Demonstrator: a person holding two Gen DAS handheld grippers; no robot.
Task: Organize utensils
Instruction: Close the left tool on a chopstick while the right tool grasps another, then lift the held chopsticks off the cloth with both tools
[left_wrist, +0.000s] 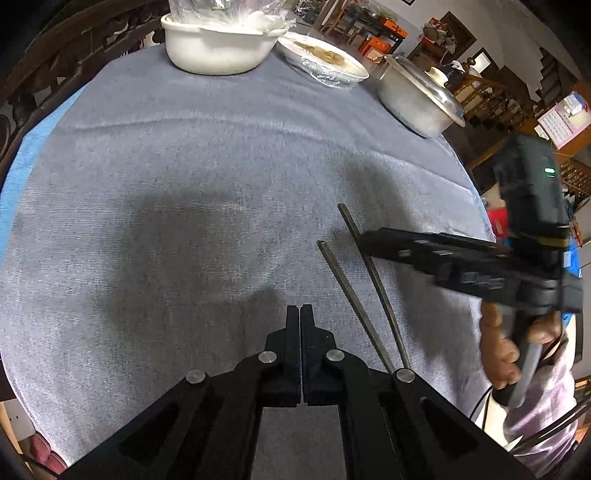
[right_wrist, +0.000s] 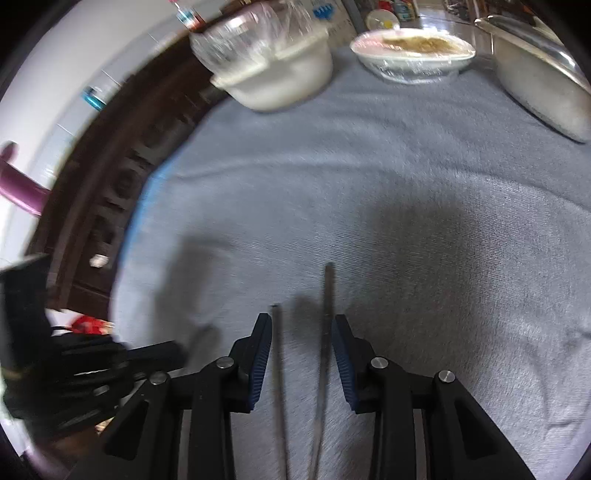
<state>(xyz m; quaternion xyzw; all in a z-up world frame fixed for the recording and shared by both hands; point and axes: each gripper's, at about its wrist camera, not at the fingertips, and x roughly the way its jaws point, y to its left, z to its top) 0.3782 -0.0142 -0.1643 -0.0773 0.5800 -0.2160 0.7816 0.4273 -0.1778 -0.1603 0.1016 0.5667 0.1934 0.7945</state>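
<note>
Two dark metal chopsticks (left_wrist: 360, 295) lie side by side on the grey tablecloth (left_wrist: 203, 184), spread apart at their far ends. My left gripper (left_wrist: 300, 310) is shut and empty, just left of them. My right gripper (left_wrist: 365, 242) comes in from the right, its tip over the right chopstick. In the right wrist view my right gripper (right_wrist: 302, 325) is open, and both chopsticks (right_wrist: 325, 314) lie on the cloth between its blue-padded fingers (right_wrist: 341, 350). The left gripper (right_wrist: 92, 365) shows at the lower left, blurred.
At the far edge stand a white pot (left_wrist: 218, 44) covered with plastic film, a wrapped dish of food (left_wrist: 325, 61) and a lidded metal pot (left_wrist: 421, 99). A dark carved wooden chair back (right_wrist: 110, 184) runs along the table's left side.
</note>
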